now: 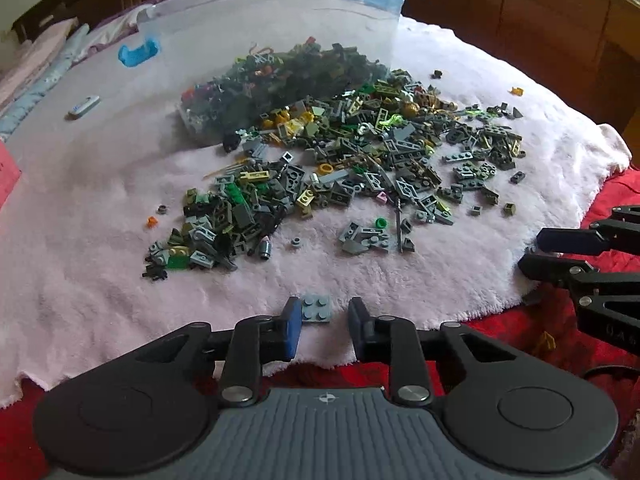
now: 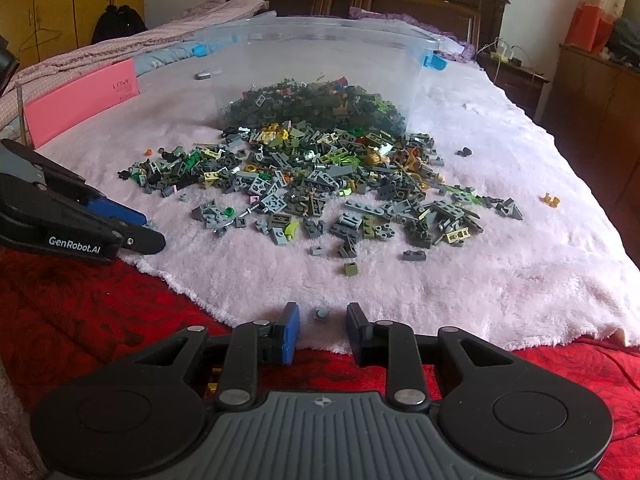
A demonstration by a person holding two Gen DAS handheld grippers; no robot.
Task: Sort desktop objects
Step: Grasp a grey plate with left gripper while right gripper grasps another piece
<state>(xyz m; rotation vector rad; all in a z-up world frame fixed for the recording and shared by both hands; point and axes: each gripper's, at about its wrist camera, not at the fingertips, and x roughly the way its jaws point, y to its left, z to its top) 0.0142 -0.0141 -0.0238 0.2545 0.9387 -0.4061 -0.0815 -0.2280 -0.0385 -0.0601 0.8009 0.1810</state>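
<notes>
Left gripper [image 1: 325,320] low over the near edge of the pink fleece blanket [image 1: 100,280], fingers [image 1: 291,328] apart around a grey four-stud plate [image 1: 316,308], touching at the left pad, clear of the right. Right gripper [image 2: 322,326] likewise parted, a small grey round piece [image 2: 321,313] lying between, untouched. Heap of mixed bricks [image 1: 340,160] (mostly grey, olive, some yellow and green) toward 12 o'clock, spilling from a tipped clear plastic bin [image 1: 280,12]. Stray yellow piece [image 2: 550,200] alone at 2 o'clock. Pink box [image 2: 80,100] at 10 o'clock in the right view. Red bedspread [image 2: 80,312] beneath.
</notes>
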